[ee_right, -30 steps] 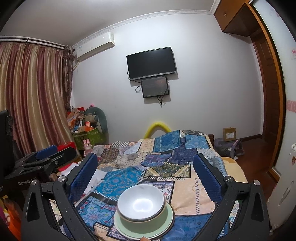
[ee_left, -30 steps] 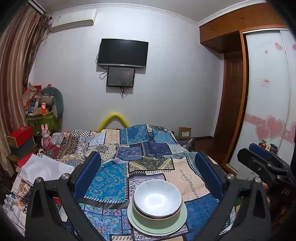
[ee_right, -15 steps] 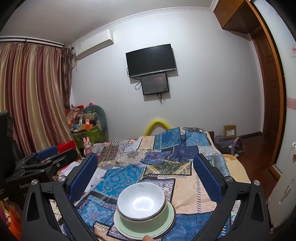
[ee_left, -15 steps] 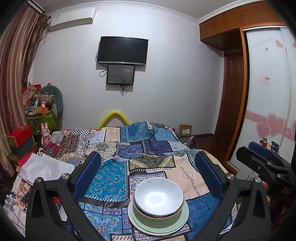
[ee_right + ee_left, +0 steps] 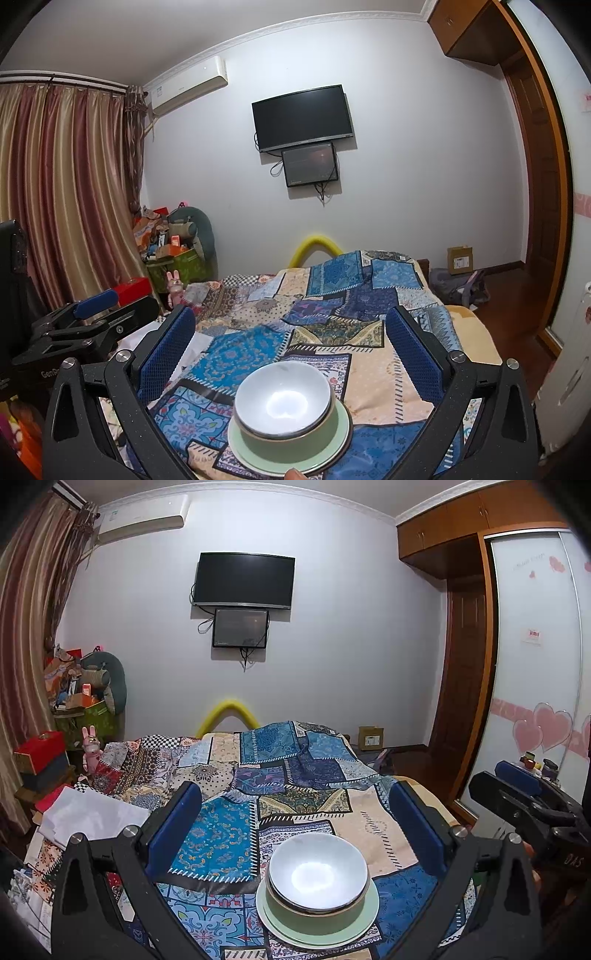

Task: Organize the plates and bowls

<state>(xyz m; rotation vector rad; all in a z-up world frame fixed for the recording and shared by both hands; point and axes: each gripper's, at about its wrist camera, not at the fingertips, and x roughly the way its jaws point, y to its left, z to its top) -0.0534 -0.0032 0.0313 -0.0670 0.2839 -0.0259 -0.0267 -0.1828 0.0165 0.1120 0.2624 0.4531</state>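
A bedroom with a white wall carries a black wall-mounted television (image 5: 243, 580) above a bed spread with a patchwork quilt of blue, cream and dark printed squares (image 5: 295, 775). Near the quilt's front edge sits the stack: a white glazed bowl (image 5: 317, 869) nested in a sage-green bowl with a dark rim (image 5: 314, 921), both resting on a pale green round plate (image 5: 365, 921) that lies flat on the quilt. In the right wrist view the same white bowl (image 5: 282, 395), green bowl (image 5: 295, 445) and plate (image 5: 240, 448) appear, with a fingertip (image 5: 293, 473) just at the plate's near rim.

The left gripper (image 5: 295, 825) hangs above the stack with its blue-padded tongs spread wide, touching nothing. The right gripper (image 5: 290, 345) likewise has its blue mesh-padded tongs far apart, clear of the bowls.

A red-and-gold striped curtain (image 5: 62, 192) hangs at the left, beside a heap of boxes and bags (image 5: 173, 251). A white sliding wardrobe door with pink hearts (image 5: 535, 686) stands at the right.
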